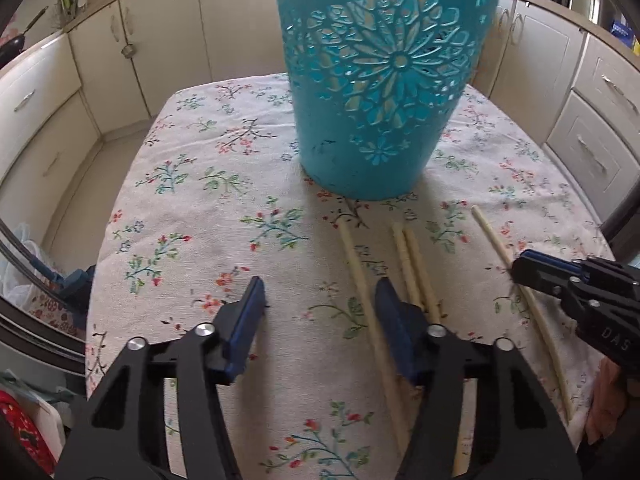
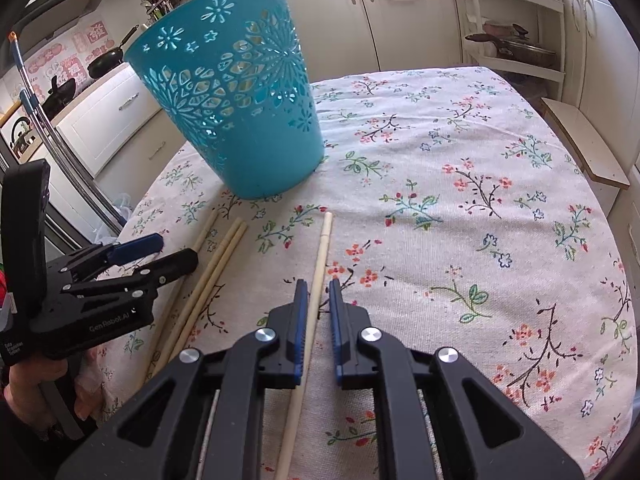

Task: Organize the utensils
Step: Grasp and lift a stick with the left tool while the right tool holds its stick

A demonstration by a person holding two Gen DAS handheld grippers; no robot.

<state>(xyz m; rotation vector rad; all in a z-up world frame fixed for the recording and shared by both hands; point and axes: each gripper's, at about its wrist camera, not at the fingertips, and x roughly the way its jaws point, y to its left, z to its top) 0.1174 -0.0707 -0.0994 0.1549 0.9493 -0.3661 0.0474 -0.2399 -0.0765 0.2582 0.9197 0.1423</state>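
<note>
right gripper: fingers parted, chopstick between, ungripped | left gripper: fingers spread above tablecloth

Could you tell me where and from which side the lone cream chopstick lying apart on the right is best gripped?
Grip the lone cream chopstick partway along its thin round shaft, coming down from above with the pads either side. It lies flat on the floral tablecloth, clear of the other three chopsticks, and the right gripper already straddles it, jaws slightly apart.

4 chopsticks lie on the table before the basket, 1 apart rightward.
</note>
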